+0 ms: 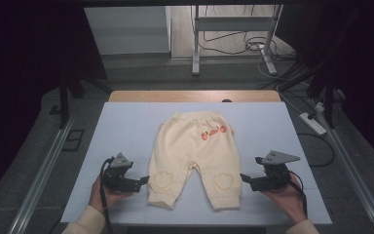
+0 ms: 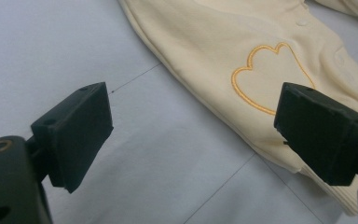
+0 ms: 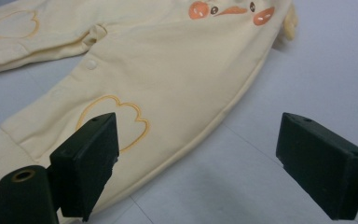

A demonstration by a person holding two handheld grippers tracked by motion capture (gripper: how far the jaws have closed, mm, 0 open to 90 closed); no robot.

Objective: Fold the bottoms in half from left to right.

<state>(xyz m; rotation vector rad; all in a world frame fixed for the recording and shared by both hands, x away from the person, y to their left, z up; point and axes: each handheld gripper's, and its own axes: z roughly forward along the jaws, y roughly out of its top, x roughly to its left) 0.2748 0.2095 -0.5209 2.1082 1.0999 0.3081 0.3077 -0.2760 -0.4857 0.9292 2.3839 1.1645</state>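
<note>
Trousers: small cream baby trousers (image 1: 195, 156) lie flat in the middle of the pale blue mat (image 1: 126, 126), waistband away from the person, both legs pointing back toward them, spread a little apart.
Marks on them: an orange face print (image 1: 213, 132) near the waistband, and a knee patch outlined in orange on each leg (image 2: 270, 74) (image 3: 114, 119).
Left gripper: the left gripper (image 1: 139, 182) sits low over the mat just outside the cuff end of the left leg; its jaws stand wide apart and grip nothing. In the left gripper view one jaw is over bare mat and the other is in front of the leg's outer edge.
Right gripper: the right gripper (image 1: 246, 179) mirrors it just outside the right leg, jaws likewise spread wide with nothing between them; in the right gripper view the leg's side seam runs between the two jaws.
Step in hand: judging by the pose, this is the approach before a first grasp, likely the start of folding; neither leg is lifted or creased yet.
Next move calls for: each gripper slipping one jaw under the outer edge of its leg near the cuff, pinching both cloth layers together, and keeping the two sides level so the trousers do not skew.
Risk: catching only the top layer, or dragging the cloth across the mat.
</note>
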